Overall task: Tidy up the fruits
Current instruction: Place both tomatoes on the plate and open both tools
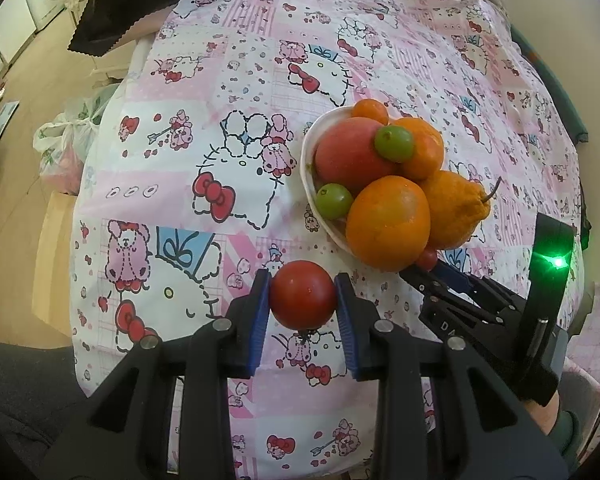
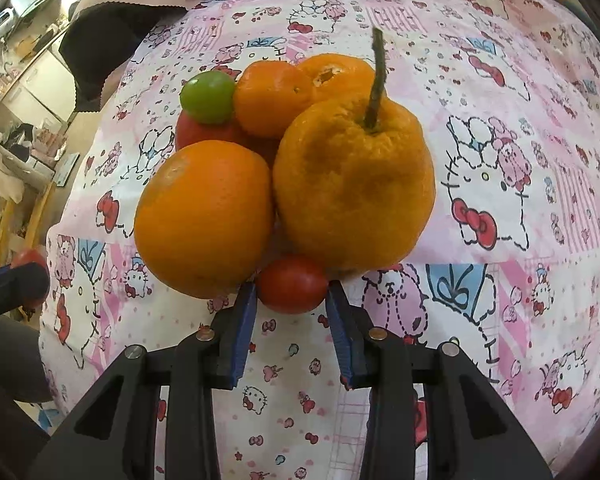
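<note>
Left tool (image 1: 302,295) and right tool (image 2: 291,285), each clamped around something round.

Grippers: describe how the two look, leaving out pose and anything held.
Both the left gripper and the right gripper are matte black plastic linkages with silver pivot pins and ribbed blue pads on the fingers. Seen from the left wrist, the right one's body carries a glowing green light and white lettering.

Bowl (image 1: 309,160) perhaps mostly hidden under fruit.

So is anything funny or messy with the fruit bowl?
Yes. The white bowl is overfull: the stemmed bumpy orange hangs out past its rim. Nothing is spilled. Each gripper, left gripper and right gripper, holds a small red tomato.
</note>
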A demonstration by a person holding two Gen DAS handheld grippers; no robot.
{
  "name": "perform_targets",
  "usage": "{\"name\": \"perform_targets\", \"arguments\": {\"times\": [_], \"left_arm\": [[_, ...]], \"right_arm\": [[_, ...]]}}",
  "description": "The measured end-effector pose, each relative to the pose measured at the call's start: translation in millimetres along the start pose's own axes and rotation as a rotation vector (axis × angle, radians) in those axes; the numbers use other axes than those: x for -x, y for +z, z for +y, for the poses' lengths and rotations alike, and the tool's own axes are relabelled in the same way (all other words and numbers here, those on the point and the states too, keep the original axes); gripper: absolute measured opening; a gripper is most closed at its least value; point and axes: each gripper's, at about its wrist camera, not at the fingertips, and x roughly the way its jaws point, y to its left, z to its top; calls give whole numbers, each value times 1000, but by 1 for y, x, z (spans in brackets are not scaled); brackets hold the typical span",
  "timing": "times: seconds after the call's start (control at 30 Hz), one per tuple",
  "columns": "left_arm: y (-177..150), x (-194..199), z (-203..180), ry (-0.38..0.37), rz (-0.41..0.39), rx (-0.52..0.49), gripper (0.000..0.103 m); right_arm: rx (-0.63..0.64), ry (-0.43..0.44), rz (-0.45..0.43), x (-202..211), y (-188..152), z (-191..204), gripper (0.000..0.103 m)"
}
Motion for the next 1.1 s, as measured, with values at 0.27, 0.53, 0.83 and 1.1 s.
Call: {"name": "perform_targets", "arguments": {"times": [0.27,0.53,0.83,1.1], "left_arm": [[0,2,3,0,-6,9,28],[2,6,1,-6,-19,-10,28],[46,15,-52,-118,-3,-156,28],[102,-31,-107,-141,92,-210,28]], "right_arm": [[20,-7,15,3,-7,6,57],[-100,66,-2,50,-14,-13,58],[-326,148,-145,122,-14,-73,81],[-445,247,-143,112,-11,-96,81]]}}
